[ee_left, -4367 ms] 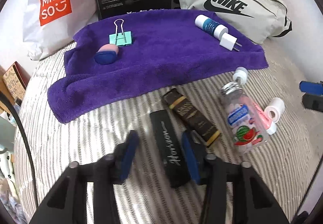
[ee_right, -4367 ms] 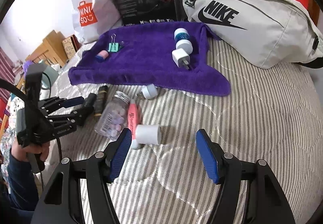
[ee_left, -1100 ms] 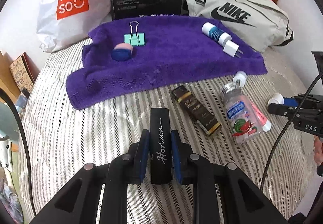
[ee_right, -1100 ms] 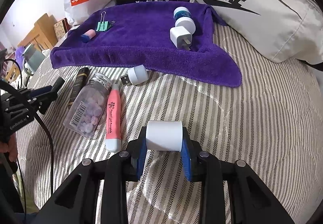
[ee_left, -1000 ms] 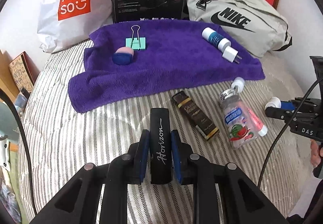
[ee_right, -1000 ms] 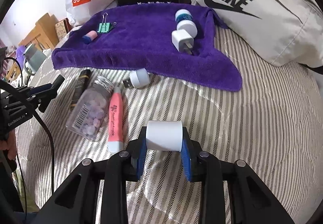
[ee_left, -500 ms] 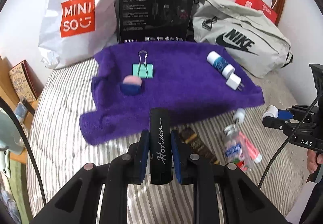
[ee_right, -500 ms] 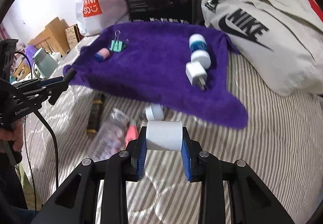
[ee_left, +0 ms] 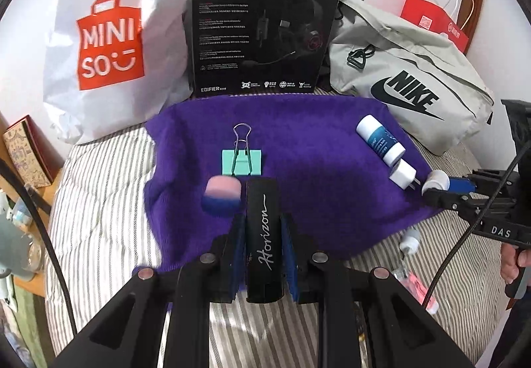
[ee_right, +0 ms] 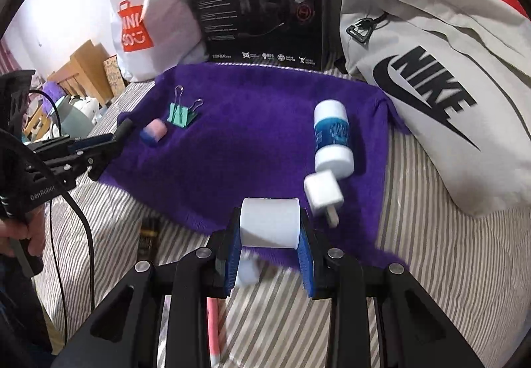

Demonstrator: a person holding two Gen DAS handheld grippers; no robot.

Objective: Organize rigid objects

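Observation:
My left gripper [ee_left: 264, 232] is shut on a black case [ee_left: 264, 235] marked "Horizon", held over the near edge of the purple towel [ee_left: 315, 142]. My right gripper [ee_right: 268, 228] is shut on a white tape roll [ee_right: 269, 222], just above the towel's [ee_right: 252, 142] front edge. On the towel lie a teal binder clip [ee_left: 241, 161], a pink and blue eraser [ee_left: 220, 194], a white and blue bottle [ee_left: 380, 139] and a white plug [ee_left: 403, 173]. From the right wrist these are the clip [ee_right: 182, 113], eraser [ee_right: 153, 131], bottle [ee_right: 332, 137] and plug [ee_right: 322, 192].
Behind the towel stand a white shopping bag [ee_left: 99, 36], a black headset box [ee_left: 262, 26] and a grey Nike bag [ee_left: 411, 82]. A small white cap [ee_left: 410, 239] and a pink tube [ee_right: 212, 328] lie on the striped bedcover [ee_left: 99, 202]. A hand [ee_left: 514, 265] grips the right tool.
Both grippers closed on their objects, lifted them and carried them forward to the towel: the black case now sits over its near edge, the tape roll beside the plug.

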